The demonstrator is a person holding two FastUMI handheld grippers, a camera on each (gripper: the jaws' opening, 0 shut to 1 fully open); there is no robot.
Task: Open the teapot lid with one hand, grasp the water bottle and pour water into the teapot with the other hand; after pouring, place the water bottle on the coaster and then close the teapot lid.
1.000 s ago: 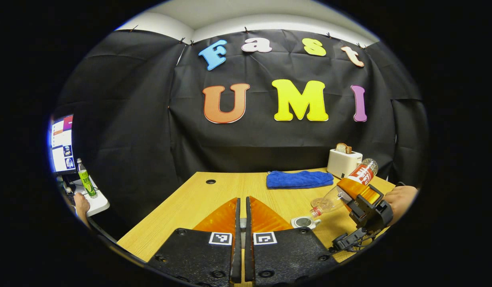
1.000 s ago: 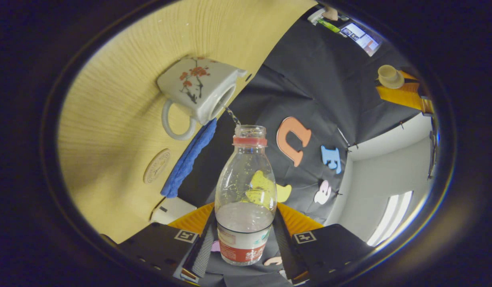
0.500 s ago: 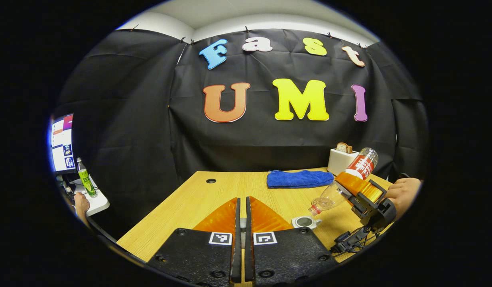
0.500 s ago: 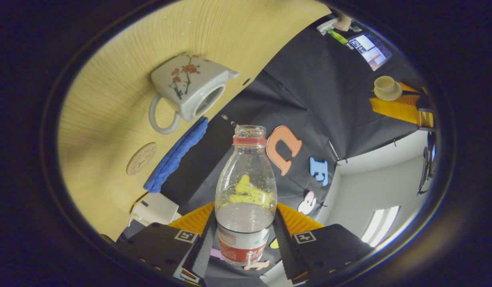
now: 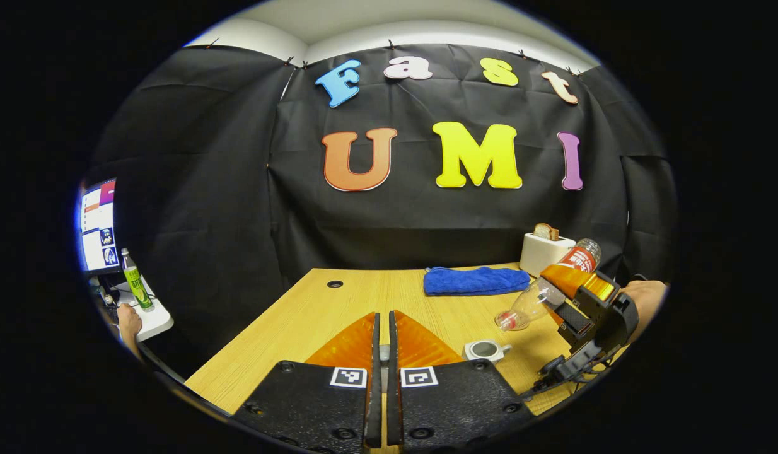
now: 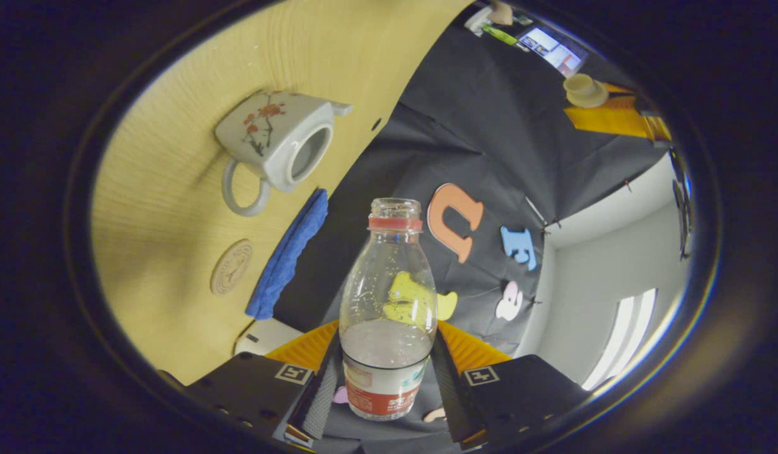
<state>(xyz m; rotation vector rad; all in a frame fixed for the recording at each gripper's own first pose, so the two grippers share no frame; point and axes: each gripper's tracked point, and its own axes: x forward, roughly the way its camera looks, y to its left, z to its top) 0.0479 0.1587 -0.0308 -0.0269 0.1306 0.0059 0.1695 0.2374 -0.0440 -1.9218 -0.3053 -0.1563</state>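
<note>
- Far left in the left gripper view: a monitor (image 5: 99,224) stands on a white side desk (image 5: 150,320), a green bottle (image 5: 135,282) in front of it, and a person's hand (image 5: 128,320) rests at the desk edge.
- Left gripper (image 5: 381,353): held above the near part of the wooden table (image 5: 313,315). Its 2 fingers are drawn almost together, with a small pale piece pinched in the narrow slot between them.
- In the right gripper view that same gripper (image 6: 606,107) appears far off with the round teapot lid (image 6: 583,89) at its fingertips, so the jaws are clenched on the lid, well apart from the pot.
- Centre-right of the table: a folded blue towel (image 5: 476,280) lies near the back edge; behind it stands a white toaster (image 5: 543,251) with a slice of bread (image 5: 544,231) in its slot.
- White teapot (image 5: 485,350): sits on the table just right of the left gripper's fingers, mouth uncovered. In the right gripper view it shows a red blossom pattern and a loop handle (image 6: 274,148).
- Round coaster (image 6: 231,267): flat on the table, bare, between teapot and toaster, beside the towel.
- Right gripper (image 6: 389,369): both fingers press the labelled lower body of the uncapped water bottle (image 6: 389,315), a firm grasp. The bottle is partly full.
- From the left gripper view the bottle (image 5: 540,296) tilts neck-down, its mouth above and to the right of the teapot, not touching it.
- Far right: the person's hand (image 5: 644,301) holds that gripper.
</note>
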